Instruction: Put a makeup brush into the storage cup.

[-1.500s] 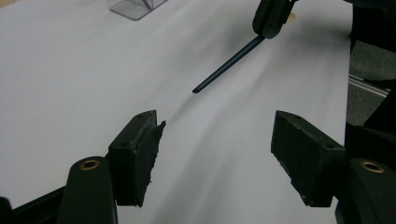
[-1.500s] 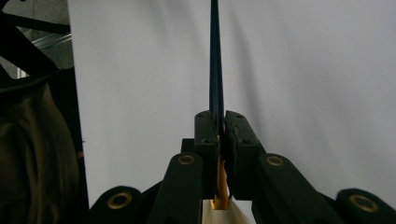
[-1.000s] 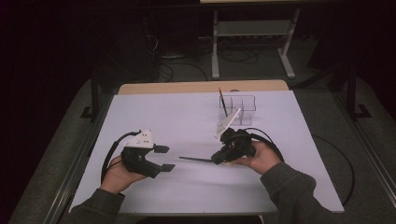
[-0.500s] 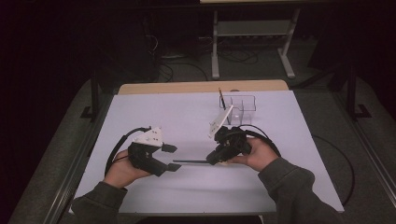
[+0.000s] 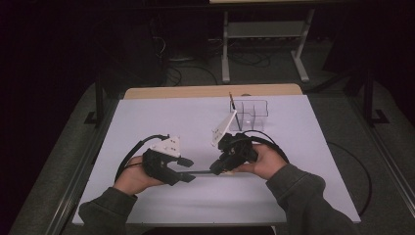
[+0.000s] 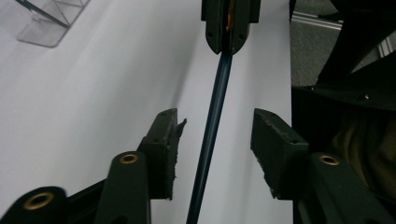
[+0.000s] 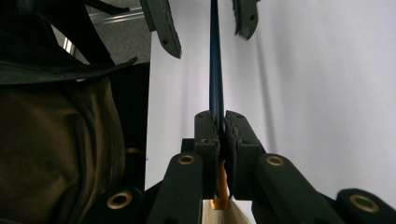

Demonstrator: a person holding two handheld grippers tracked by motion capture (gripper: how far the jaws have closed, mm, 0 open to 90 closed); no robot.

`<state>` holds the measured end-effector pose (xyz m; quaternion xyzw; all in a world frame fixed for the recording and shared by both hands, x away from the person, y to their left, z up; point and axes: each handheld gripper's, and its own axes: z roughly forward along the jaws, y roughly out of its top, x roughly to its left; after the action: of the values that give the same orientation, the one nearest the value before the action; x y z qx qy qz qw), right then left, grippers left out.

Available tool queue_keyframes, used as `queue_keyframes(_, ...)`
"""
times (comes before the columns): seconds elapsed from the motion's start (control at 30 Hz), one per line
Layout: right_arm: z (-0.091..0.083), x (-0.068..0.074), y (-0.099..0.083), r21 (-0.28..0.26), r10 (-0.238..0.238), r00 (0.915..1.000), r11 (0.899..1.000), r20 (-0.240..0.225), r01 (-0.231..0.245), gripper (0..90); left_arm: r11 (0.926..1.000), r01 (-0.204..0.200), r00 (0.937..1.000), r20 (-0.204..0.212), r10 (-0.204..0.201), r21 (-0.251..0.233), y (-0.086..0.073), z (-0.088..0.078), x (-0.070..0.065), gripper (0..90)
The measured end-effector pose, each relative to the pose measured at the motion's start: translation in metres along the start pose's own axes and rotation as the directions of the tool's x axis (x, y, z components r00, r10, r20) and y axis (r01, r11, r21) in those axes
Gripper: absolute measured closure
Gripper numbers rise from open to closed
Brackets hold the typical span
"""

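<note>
A paintbrush with a dark blue handle is held level above the white table. My right gripper is shut on it near the orange ferrule, with pale bristles behind the jaws. My left gripper faces it from the left. Its jaws have just been closing and now straddle the handle's free end. There is a gap on each side, so the pads do not touch it. In the left gripper view, the right gripper sits at the top.
A clear plastic organizer stands at the back of the table, right of centre, with another brush upright in it. The table's wooden far edge borders a dark floor with cables. Both sleeves come in from the front edge.
The left gripper has moved right until the brush handle's free end lies between its jaws, and the jaws have narrowed. The right hand has shifted slightly left with the brush.
</note>
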<state>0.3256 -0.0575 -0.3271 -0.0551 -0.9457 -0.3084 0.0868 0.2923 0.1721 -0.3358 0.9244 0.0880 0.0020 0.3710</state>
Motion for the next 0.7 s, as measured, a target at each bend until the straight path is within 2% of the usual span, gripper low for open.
queue_keyframes(0.33,0.003,0.007,0.005,0.003,-0.029,0.9996,1.0,-0.002,0.029,83.6,0.9996,-0.003,0.9986,0.053,0.002,0.027,0.001,0.006,0.002,66.5)
queue_keyframes(0.7,0.005,0.01,0.007,0.007,-0.038,0.9993,0.999,-0.006,0.038,83.6,0.9984,-0.019,0.9955,0.093,0.014,0.053,0.002,0.011,0.001,74.6)
